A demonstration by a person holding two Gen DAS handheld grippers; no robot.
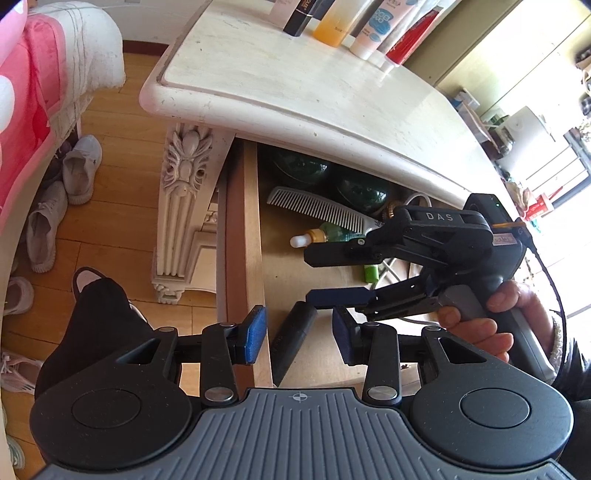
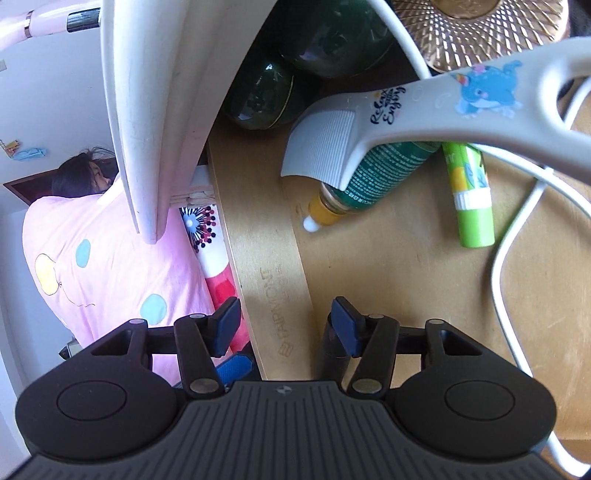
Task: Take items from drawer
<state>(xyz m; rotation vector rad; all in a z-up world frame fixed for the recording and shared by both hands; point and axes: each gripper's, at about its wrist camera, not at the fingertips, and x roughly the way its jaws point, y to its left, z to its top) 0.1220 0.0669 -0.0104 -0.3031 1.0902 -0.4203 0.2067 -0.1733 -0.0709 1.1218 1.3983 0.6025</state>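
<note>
An open wooden drawer (image 1: 255, 236) is shown pulled out from beneath the cream, worn tabletop (image 1: 295, 85) of a carved dressing table.

The left gripper (image 1: 295, 334) is positioned over the drawer's near left corner. Its blue-padded jaws stand apart, and nothing is pressed between them. A black cylindrical tube (image 1: 291, 341) lies on the drawer floor just beyond the jaws, close to the drawer's left wall; whether a pad touches it cannot be told.

The right gripper (image 1: 310, 275) is held by a hand (image 1: 491, 317) on its grey handle and is directed leftward across the drawer. Its jaws are released; nothing is gripped between them.

Contents of the drawer:
- A grey plastic comb (image 2: 406, 110) with a blue elephant print on its handle lies across a green bottle with an orange neck and white tip (image 2: 354, 184).
- A lime-green stick tube (image 2: 471, 199) lies beside that bottle, towards the drawer's right side.
- A white cable (image 2: 513, 240) loops along the right side.
- Two dark green rounded jars (image 2: 266, 96) sit at the drawer's back, under the tabletop's front edge.
- A round gold ribbed lid (image 2: 480, 29) is seen at the back right.

Several bottles and tubes (image 1: 332, 22) stand along the tabletop's far edge.
</note>
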